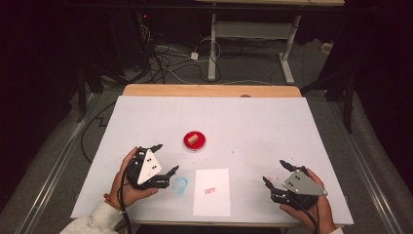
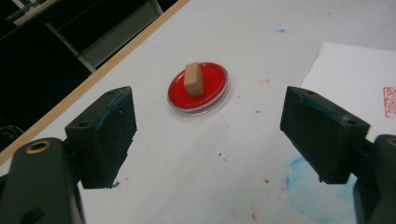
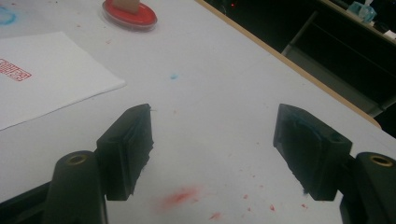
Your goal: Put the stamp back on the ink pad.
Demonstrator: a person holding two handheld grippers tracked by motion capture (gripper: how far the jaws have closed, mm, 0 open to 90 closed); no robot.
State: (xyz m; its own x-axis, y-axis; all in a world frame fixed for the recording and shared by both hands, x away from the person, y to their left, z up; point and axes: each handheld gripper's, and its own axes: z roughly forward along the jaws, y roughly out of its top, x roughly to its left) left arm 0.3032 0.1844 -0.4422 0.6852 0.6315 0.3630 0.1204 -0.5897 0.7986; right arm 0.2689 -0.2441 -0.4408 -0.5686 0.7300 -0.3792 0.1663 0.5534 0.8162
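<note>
Stamp top cut off; print illegible.

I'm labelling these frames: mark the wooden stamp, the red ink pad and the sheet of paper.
wooden stamp (image 2: 193,79), left gripper view, on its front face.
red ink pad (image 2: 215,80), left gripper view, on bare red surface right of the stamp.
sheet of paper (image 1: 212,202), high view, on its blank lower half.

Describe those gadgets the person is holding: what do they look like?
Each hand grips a black tool: the left gripper and right gripper carry a grey three-cornered plate with dark dots, two blocky black fingers and a trailing black cable. A pale sleeve covers the left forearm.
</note>
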